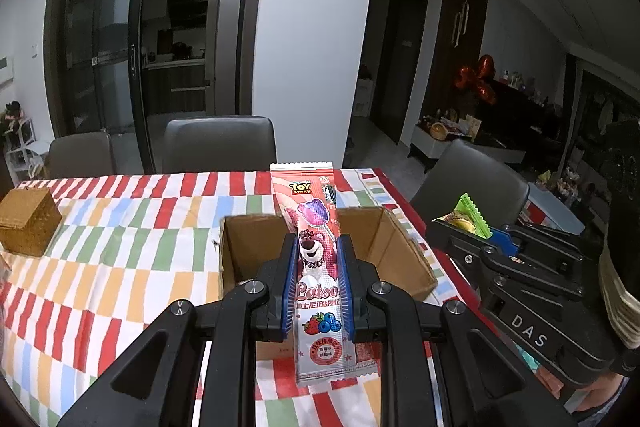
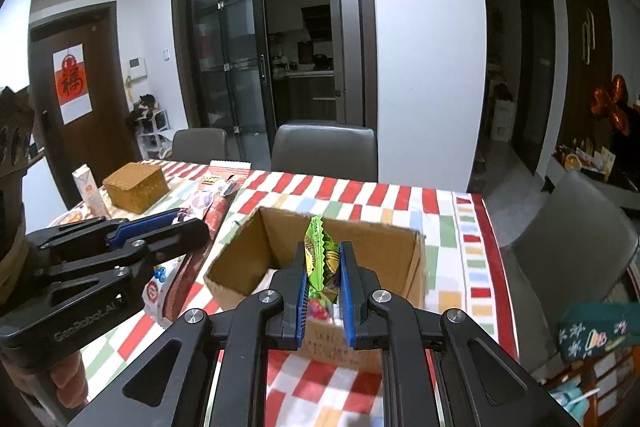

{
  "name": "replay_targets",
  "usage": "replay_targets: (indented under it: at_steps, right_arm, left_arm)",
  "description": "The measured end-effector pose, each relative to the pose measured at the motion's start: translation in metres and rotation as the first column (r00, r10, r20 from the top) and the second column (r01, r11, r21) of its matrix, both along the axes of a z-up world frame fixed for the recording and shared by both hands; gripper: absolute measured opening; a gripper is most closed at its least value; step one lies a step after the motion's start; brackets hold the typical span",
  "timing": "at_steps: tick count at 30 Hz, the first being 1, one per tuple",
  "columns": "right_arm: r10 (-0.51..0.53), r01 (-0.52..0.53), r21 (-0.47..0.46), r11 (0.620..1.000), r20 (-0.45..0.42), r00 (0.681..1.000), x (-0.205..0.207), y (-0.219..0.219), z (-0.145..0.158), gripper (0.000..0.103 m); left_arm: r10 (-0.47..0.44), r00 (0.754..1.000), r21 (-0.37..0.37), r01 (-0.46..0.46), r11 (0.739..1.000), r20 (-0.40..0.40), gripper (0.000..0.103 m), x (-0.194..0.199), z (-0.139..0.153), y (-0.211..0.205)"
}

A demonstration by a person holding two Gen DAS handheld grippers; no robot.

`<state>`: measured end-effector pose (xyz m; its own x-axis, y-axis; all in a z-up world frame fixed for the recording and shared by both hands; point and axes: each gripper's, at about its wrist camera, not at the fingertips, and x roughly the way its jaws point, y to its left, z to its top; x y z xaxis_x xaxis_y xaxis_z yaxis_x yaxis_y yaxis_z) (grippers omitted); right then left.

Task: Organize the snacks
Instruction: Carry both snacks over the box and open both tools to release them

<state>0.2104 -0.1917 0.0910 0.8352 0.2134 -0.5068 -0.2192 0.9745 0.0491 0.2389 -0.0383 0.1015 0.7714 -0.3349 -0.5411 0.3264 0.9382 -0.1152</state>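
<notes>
Holding two snacks above the table: my left gripper (image 1: pixel 318 279) is clamped on a long pink-and-white lollipop wrapper printed with a pink bear (image 1: pixel 316 267), blue pads pressing both its long edges, the wrapper standing upright through the centre of the left wrist view with its crimped top at mid-frame. Behind and below it sits an open brown cardboard box (image 1: pixel 400 247), flaps up, on a tablecloth checked in red, white, green, orange and blue (image 1: pixel 120 267). A woven brown lidded basket (image 1: pixel 26 223) rests at the left edge of that view. My right gripper (image 2: pixel 324 281) is closed tight on a crinkled green foil snack packet (image 2: pixel 320 255), its serrated upper edge poking up between the pads at lower centre of the right wrist view, directly in front of the box's open mouth (image 2: pixel 360 239). In that same view my left gripper (image 2: pixel 152 227) enters from the left edge, level, well apart from the right one. The basket (image 2: pixel 136 187) lies at upper left of the table, with a small white carton (image 2: pixel 90 193) just beside it. Grey leather chairs (image 2: pixel 324 151) line the far side of the table.
</notes>
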Motion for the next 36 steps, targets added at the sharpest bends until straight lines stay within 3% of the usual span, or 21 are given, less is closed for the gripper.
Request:
replay_targets:
  at_steps: [9,23,24,26,27,30,36]
  right_arm:
    - [-0.003,0.002,-0.016,1.000,-0.075,0.997,0.043,-0.001,0.000,0.015]
    - [-0.054,0.049,-0.030,0.998,-0.208,0.977,0.097,-0.004,-0.037,0.016]
    - [-0.059,0.054,-0.032,0.998,-0.215,0.975,0.101,-0.005,-0.040,0.017]
    - [-0.074,0.067,-0.035,0.997,-0.241,0.968,0.105,-0.006,-0.044,0.044]
    - [-0.079,0.072,-0.035,0.997,-0.247,0.966,0.106,-0.007,-0.045,0.047]
    - [-0.092,0.082,-0.052,0.995,-0.236,0.967,0.104,-0.008,-0.048,0.048]
    - [-0.110,0.101,-0.050,0.994,-0.233,0.966,0.091,-0.011,-0.050,0.059]
  left_arm:
    - [0.016,0.998,0.014,-0.015,1.000,-0.056,0.020,0.047,-0.005,-0.003]
    - [0.056,0.983,0.114,-0.036,0.993,-0.175,0.023,0.100,-0.049,-0.016]
    - [0.064,0.983,0.125,-0.042,0.991,-0.174,0.024,0.102,-0.050,-0.016]
    - [0.079,0.982,0.133,-0.056,0.990,-0.174,0.027,0.102,-0.052,-0.015]
    - [0.084,0.982,0.137,-0.060,0.989,-0.171,0.030,0.101,-0.053,-0.015]
    - [0.109,0.983,0.172,-0.083,0.982,-0.150,0.040,0.094,-0.054,-0.013]
    - [0.128,0.984,0.186,-0.104,0.977,-0.126,0.054,0.072,-0.051,-0.008]
